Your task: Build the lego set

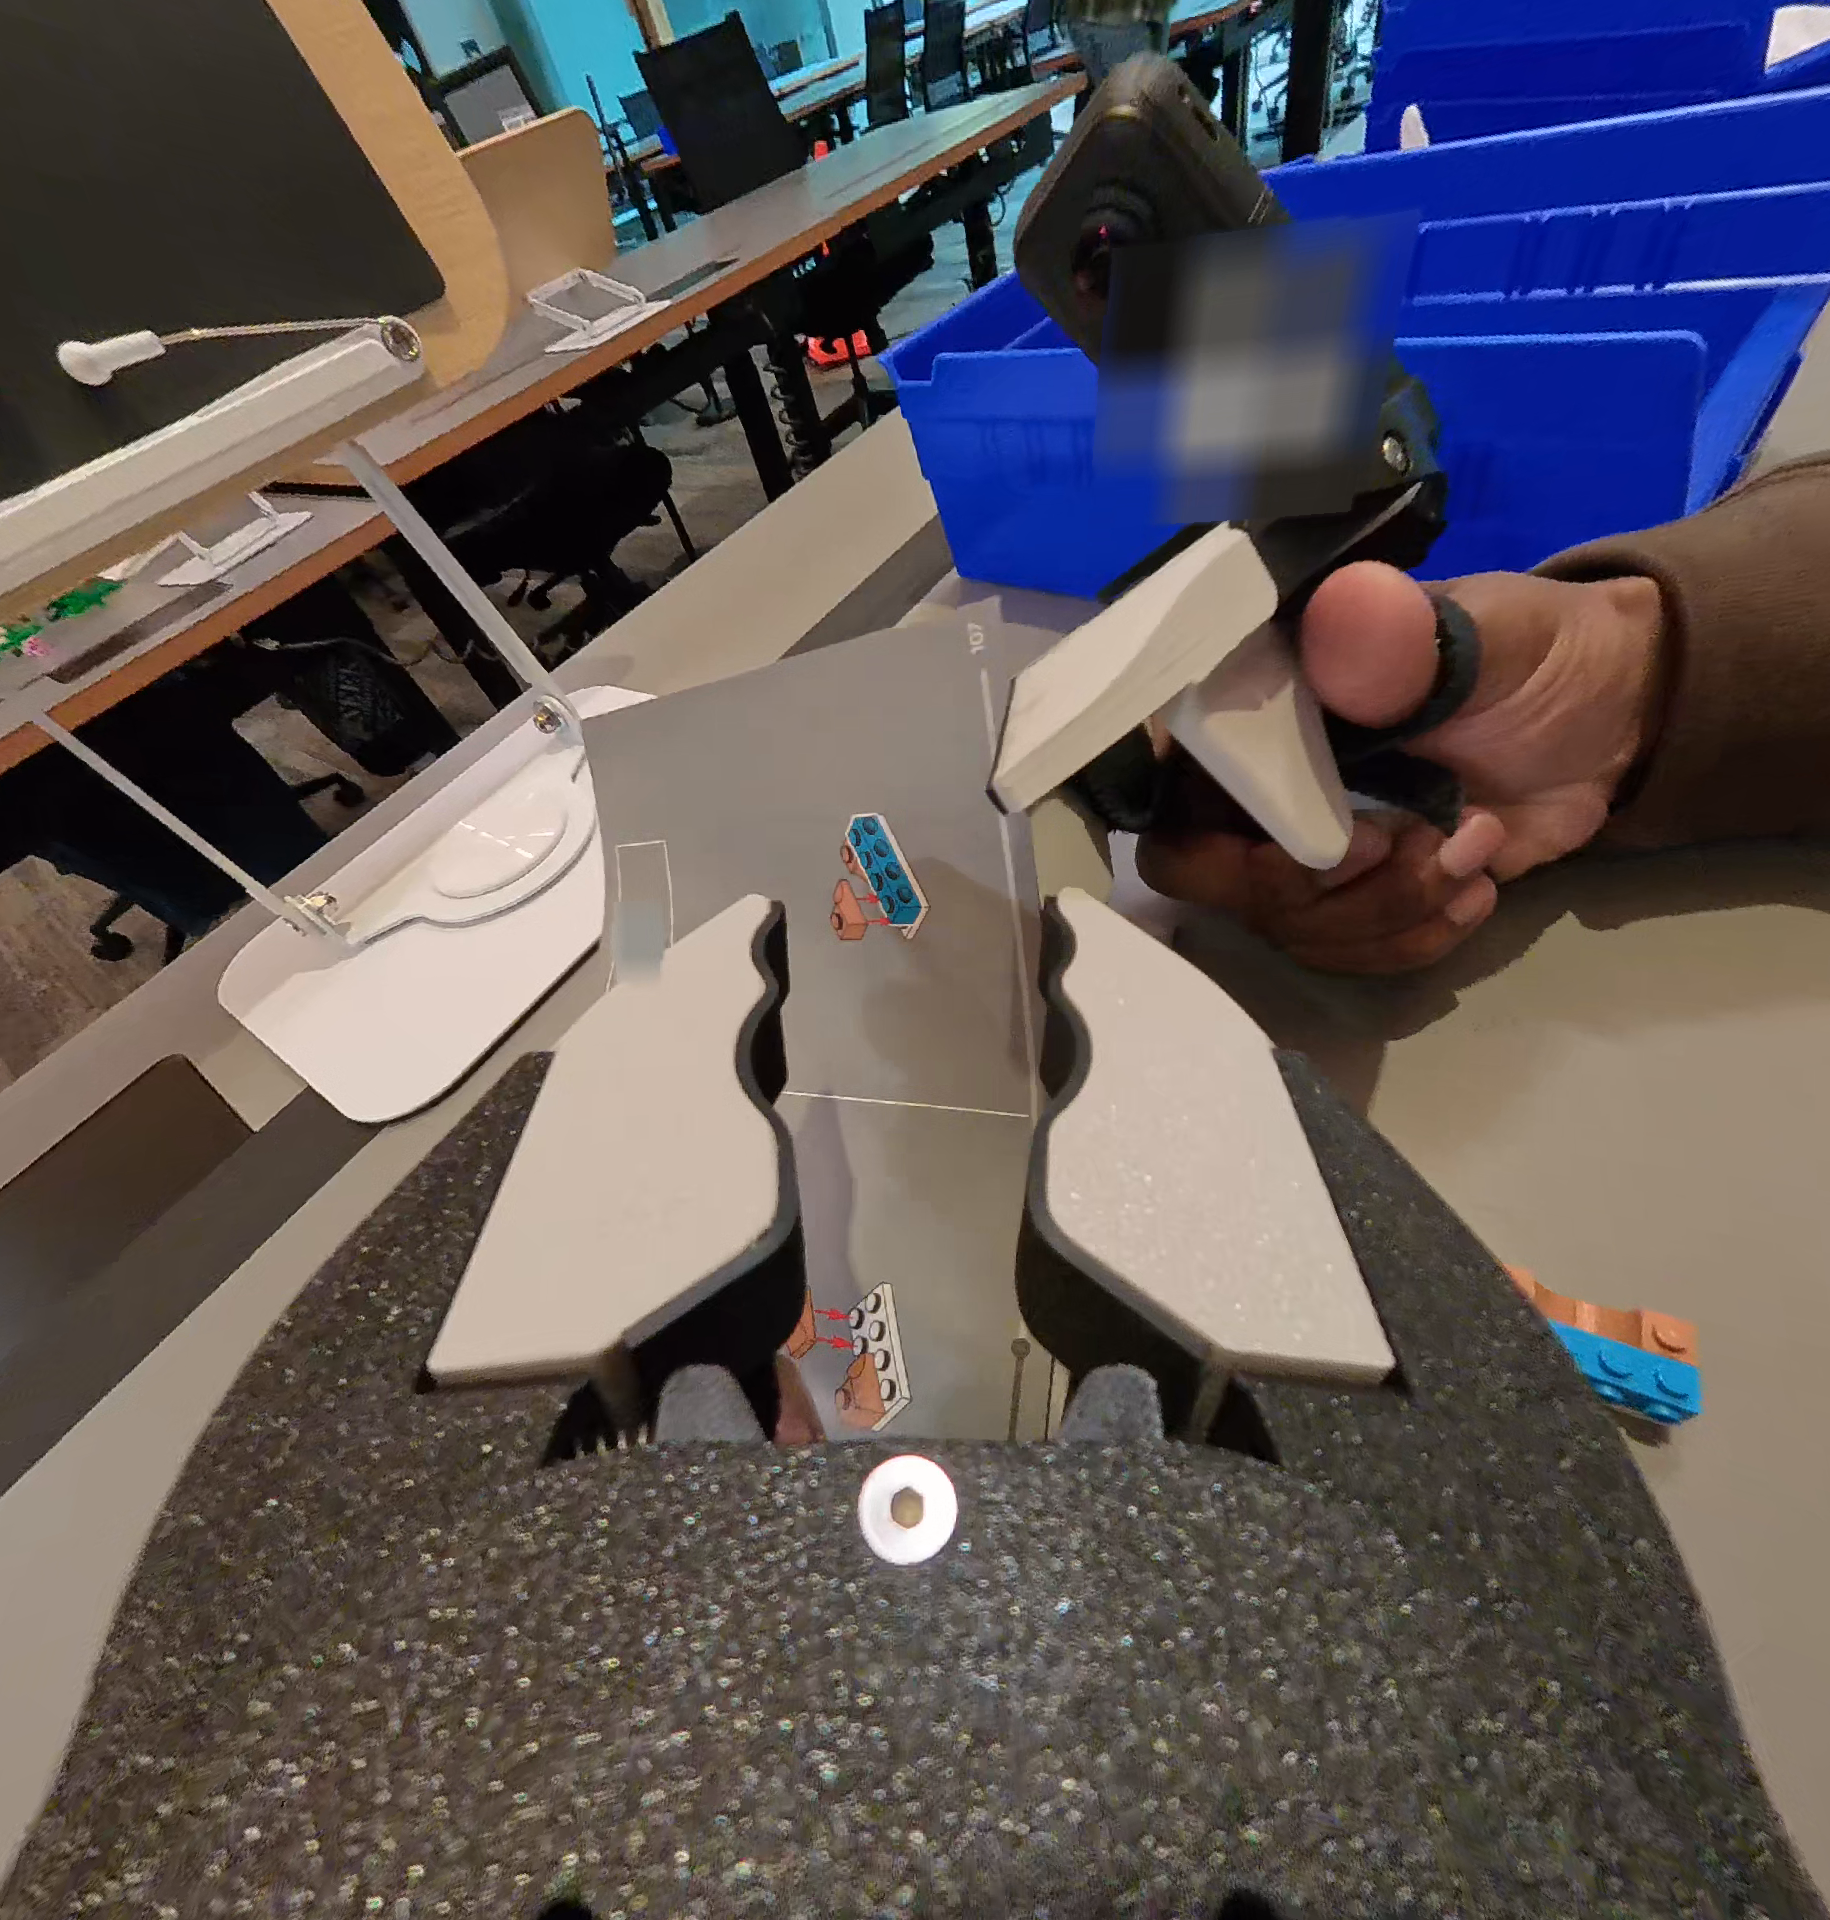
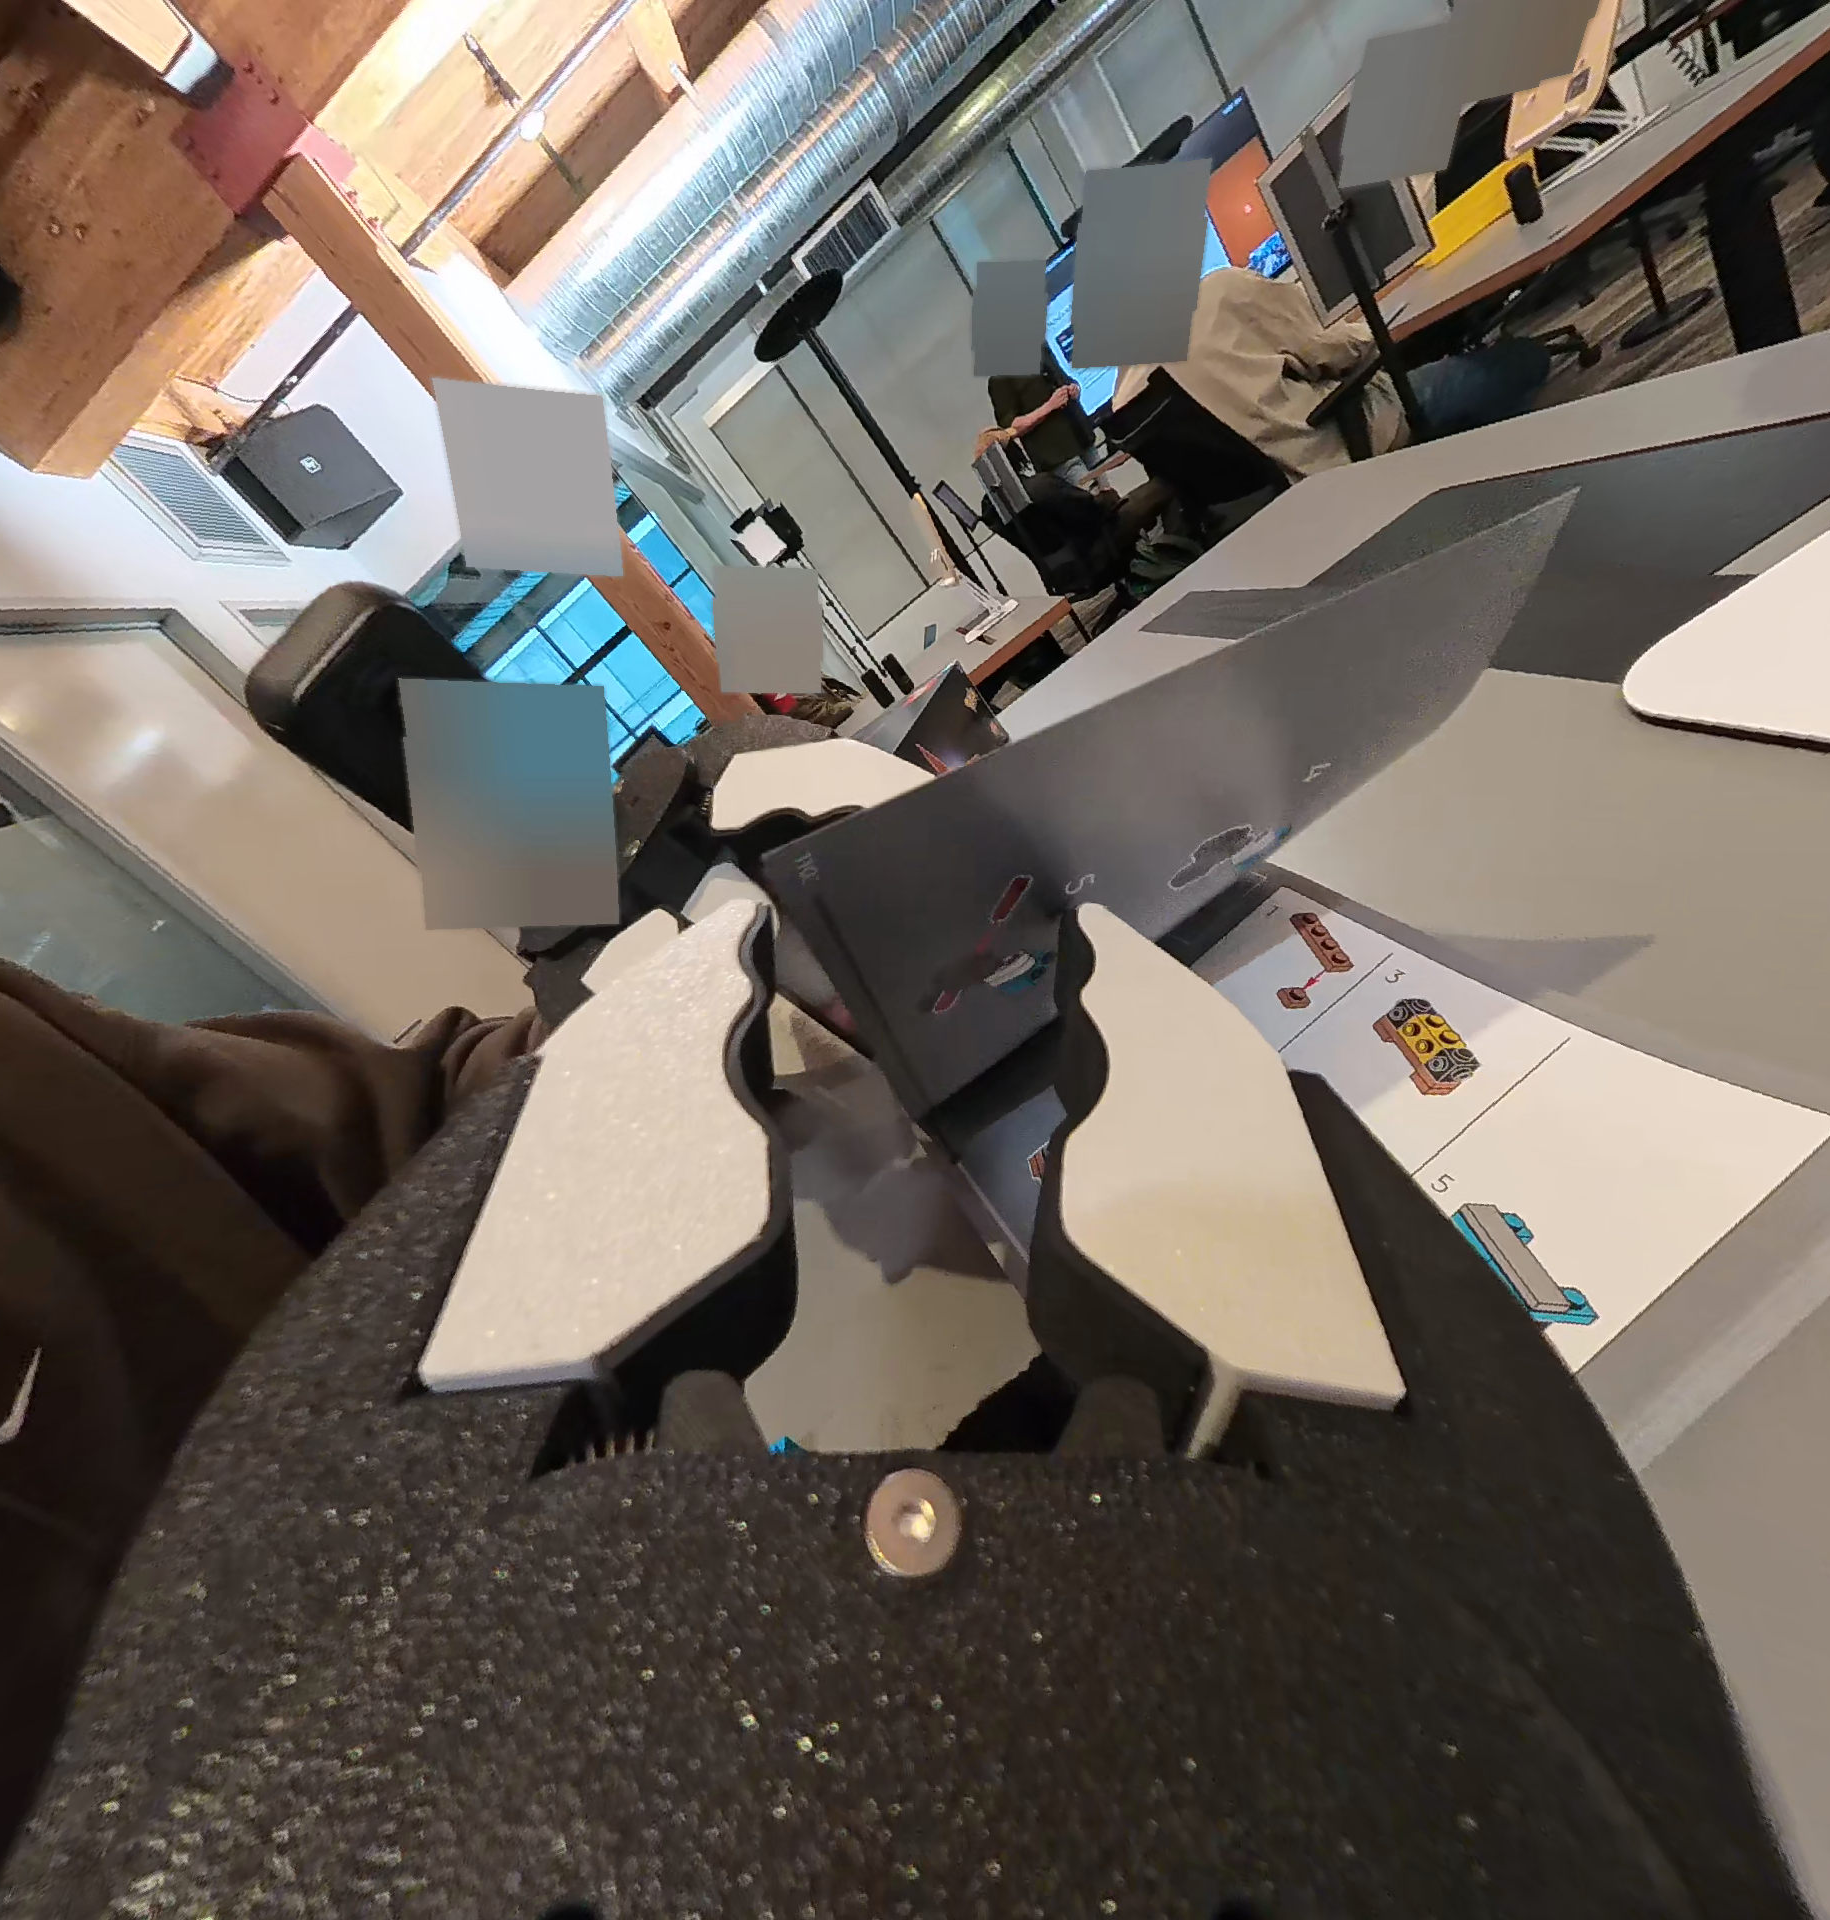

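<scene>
The instruction booklet lies open on the grey table. One of its pages [image 2: 1254, 727] stands lifted, and its edge runs through the gap of my right gripper [image 2: 921, 925], whose jaws are open and not closed on it. The flat white page [image 2: 1617, 1143] lies to the right. In the left wrist view my left gripper [image 1: 911, 914] is open and empty, facing the lifted page [image 1: 786, 790]. The right gripper [image 1: 1160, 810], held by a hand, touches that page's right edge. A small blue and brown lego piece [image 1: 1628, 1361] lies on the table to the right of my left gripper.
Blue bins [image 1: 1513, 416] stand at the back right. A white stand base [image 1: 402, 966] with a dark screen [image 1: 163, 208] sits at the left, near the table's edge; it also shows in the right wrist view [image 2: 1763, 665]. The left gripper [image 2: 755, 842] shows beyond the page. Only a small space, under 4 cm, lies between the two pairs of fingers.
</scene>
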`<state>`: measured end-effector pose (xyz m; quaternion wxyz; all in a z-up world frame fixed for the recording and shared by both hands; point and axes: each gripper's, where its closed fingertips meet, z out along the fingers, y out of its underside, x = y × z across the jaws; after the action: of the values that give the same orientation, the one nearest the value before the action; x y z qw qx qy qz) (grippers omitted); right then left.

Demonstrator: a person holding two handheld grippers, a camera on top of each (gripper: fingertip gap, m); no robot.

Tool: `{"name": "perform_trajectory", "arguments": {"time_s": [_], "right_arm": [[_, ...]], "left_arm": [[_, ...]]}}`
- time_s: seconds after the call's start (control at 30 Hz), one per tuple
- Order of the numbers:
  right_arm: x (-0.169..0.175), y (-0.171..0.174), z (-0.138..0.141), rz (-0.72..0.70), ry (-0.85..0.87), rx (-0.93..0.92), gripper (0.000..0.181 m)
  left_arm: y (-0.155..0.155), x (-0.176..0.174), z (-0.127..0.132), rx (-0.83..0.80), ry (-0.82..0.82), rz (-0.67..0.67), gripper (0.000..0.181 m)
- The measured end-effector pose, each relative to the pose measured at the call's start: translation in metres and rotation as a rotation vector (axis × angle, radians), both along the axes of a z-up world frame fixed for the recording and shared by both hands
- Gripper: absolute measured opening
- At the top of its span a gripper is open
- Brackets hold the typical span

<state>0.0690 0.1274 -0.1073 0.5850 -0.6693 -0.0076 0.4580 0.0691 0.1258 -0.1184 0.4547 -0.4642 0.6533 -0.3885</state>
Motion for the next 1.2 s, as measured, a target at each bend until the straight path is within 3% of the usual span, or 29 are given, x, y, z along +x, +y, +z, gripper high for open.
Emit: {"name": "perform_trajectory", "arguments": {"time_s": [0.53, 0.83, 1.2], "right_arm": [[0.004, 0.004, -0.006, -0.034, -0.002, -0.043, 0.038], [0.011, 0.011, -0.015, -0.079, -0.001, -0.117, 0.039], [0.01, 0.009, -0.012, -0.064, 0.014, -0.1, 0.041]], "left_arm": [[0.01, -0.002, -0.001, 0.014, -0.076, 0.097, 0.043], [0.012, -0.004, 0.002, 0.031, -0.098, 0.12, 0.04], [0.014, -0.004, -0.003, -0.045, 0.021, 0.069, 0.039]]}}
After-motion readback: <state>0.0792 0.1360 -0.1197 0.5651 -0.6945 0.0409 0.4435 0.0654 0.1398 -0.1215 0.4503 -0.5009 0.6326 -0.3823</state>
